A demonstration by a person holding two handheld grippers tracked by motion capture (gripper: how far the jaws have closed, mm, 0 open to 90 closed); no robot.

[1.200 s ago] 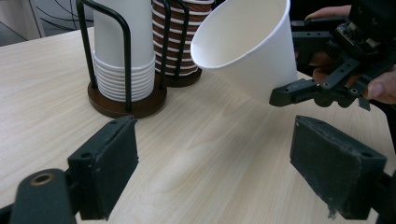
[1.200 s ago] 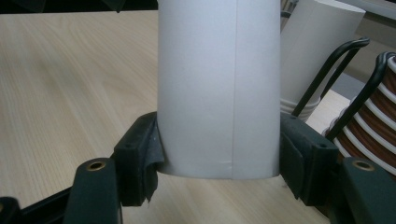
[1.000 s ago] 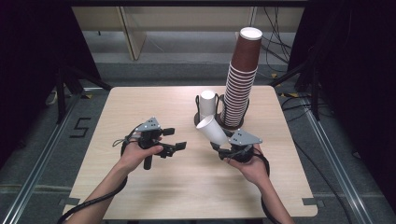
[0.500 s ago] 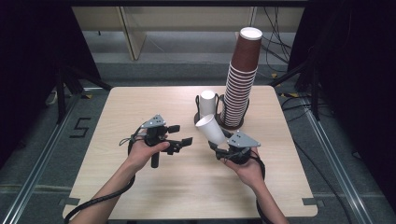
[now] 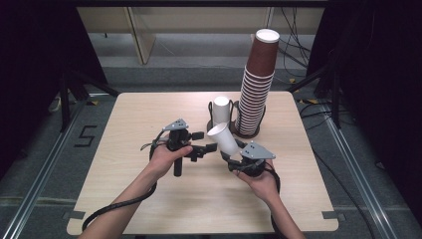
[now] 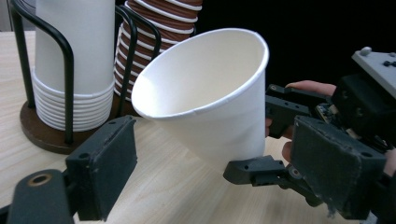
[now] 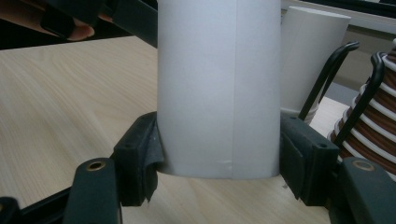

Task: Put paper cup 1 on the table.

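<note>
Near the middle of the wooden worktop (image 5: 149, 199), the right tongs (image 5: 234, 152) are clenched on the lower end of a white paper cup (image 5: 224, 139), one pad pressed against each side of its wall. The cup is held off the worktop and tilted, its open mouth pointing up and to the left, towards the left tongs (image 5: 206, 148). Those left tongs are released, their two pads standing apart with nothing between them; they sit just left of the cup's rim, close to it, and whether they touch it cannot be told. In the left gripper view the cup's open mouth (image 6: 205, 74) faces the camera, above and between the two spread pads.

Just beyond the cup, farther from the person, stands a black wire cup holder (image 5: 234, 130) on a round brown base. It carries a short stack of white cups (image 5: 221, 108) on its left and a tall, leaning stack of brown cups (image 5: 256, 84) on its right.
</note>
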